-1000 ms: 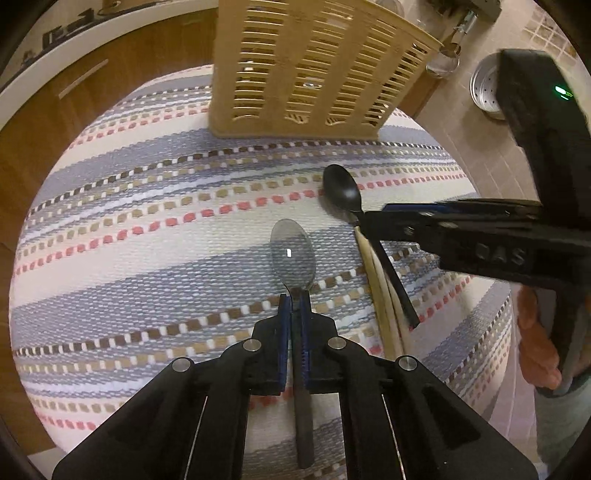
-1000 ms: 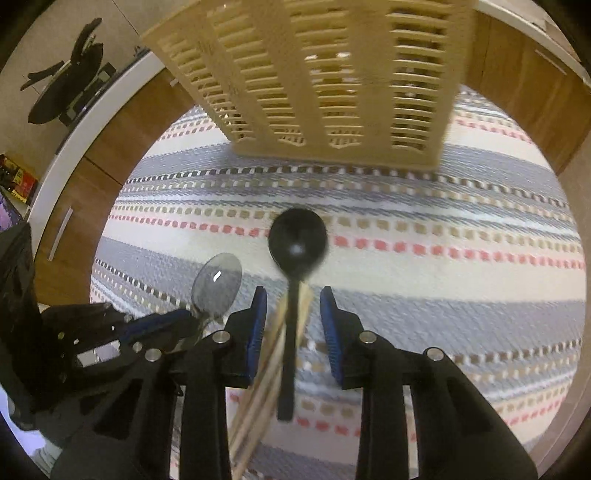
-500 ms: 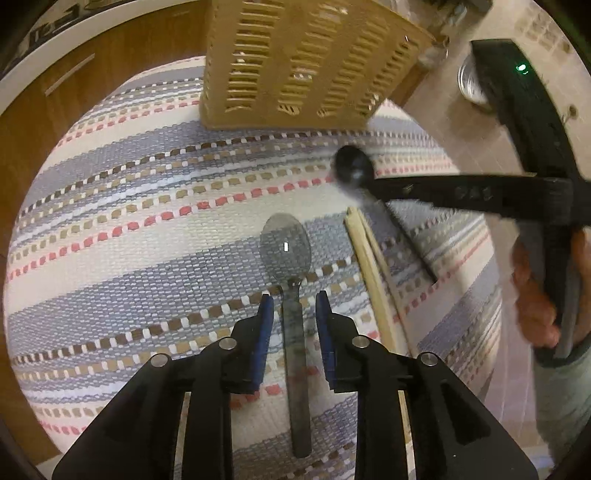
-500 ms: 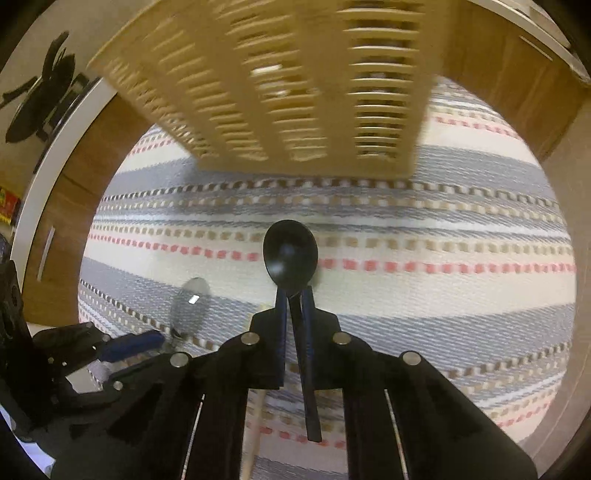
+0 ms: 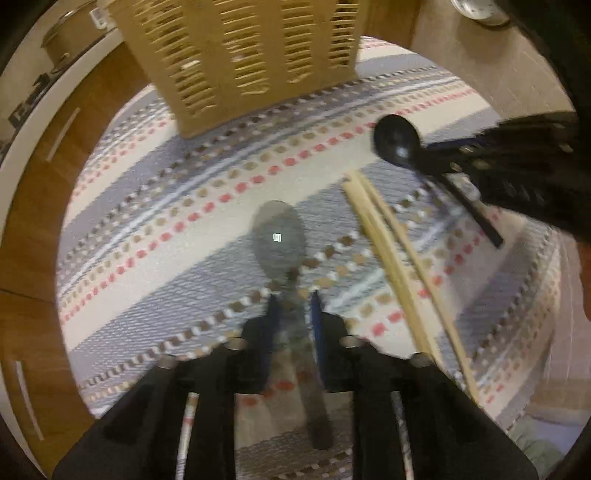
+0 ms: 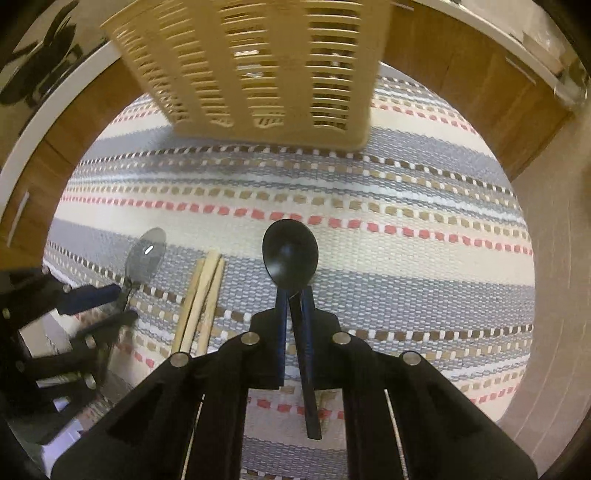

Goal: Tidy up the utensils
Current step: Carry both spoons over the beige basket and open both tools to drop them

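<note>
A metal spoon [image 5: 279,240] lies on the striped mat [image 5: 147,236]; it also shows in the right wrist view [image 6: 144,254]. My left gripper [image 5: 293,299] is open, its fingers either side of the spoon's handle. My right gripper [image 6: 293,291] is shut on a black spoon [image 6: 290,254] and holds it above the mat; the black spoon also shows in the left wrist view [image 5: 397,142]. Wooden chopsticks [image 5: 391,258] lie on the mat between the two spoons. A beige slotted utensil basket [image 6: 266,62] stands at the far side of the mat.
The mat lies on a wooden counter [image 5: 33,206] with a white edge. A metal pot [image 5: 70,35] stands at the far left. A tiled surface [image 6: 554,258] lies to the right of the mat.
My right gripper shut on the black spoon and lifted it off the mat. My left gripper opened from the metal spoon, which lies on the mat.
</note>
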